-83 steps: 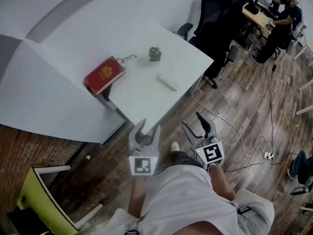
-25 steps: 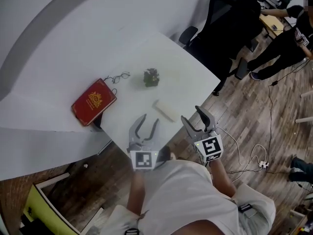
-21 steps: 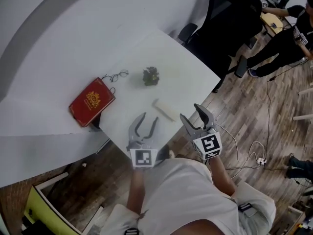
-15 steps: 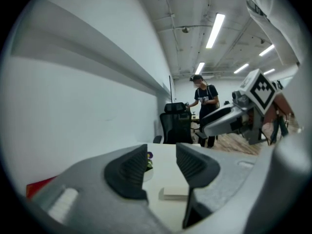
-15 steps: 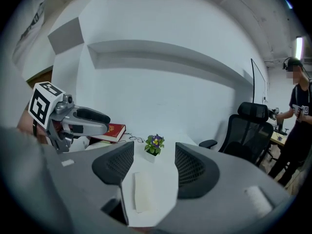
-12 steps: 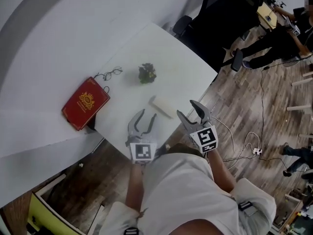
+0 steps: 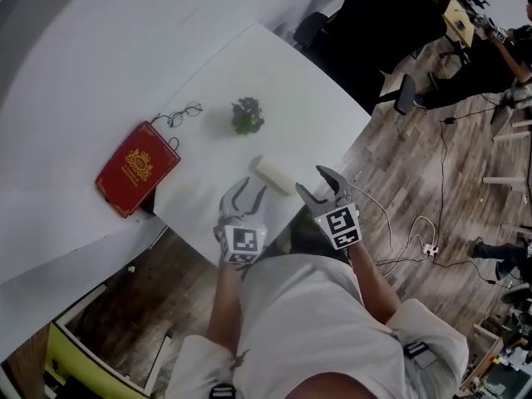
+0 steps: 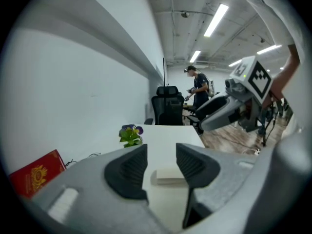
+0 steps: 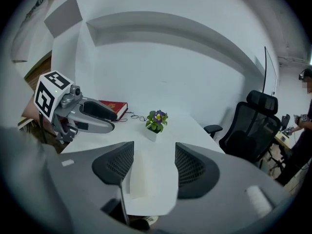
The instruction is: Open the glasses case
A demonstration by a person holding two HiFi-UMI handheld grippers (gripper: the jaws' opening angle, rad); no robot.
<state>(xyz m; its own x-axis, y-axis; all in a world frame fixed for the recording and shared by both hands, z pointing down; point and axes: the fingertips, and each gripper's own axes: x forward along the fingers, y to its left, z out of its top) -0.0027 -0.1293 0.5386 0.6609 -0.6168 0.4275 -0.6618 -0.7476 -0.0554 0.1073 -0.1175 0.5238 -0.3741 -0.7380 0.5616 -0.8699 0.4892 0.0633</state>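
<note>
The white glasses case (image 7: pixel 273 175) is seen closed near the middle of the head view, on the white table (image 7: pixel 274 65) close to its lower edge. The left gripper (image 7: pixel 250 189) is held just below-left of it, the right gripper (image 7: pixel 311 182) just right of it. Both are released, jaws spread, nothing clasped. A red book (image 7: pixel 137 167) is seen at left and a small plant (image 7: pixel 247 115) above the case.

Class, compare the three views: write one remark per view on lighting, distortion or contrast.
Head view: dim, flat light; the white glasses case hardly stands out from the white table. Left gripper view: round fisheye frame with black corners; the ceiling strip light blows out to pure white. Right gripper view: same black corners; soft, even light, the potted plant in clear colour.
</note>
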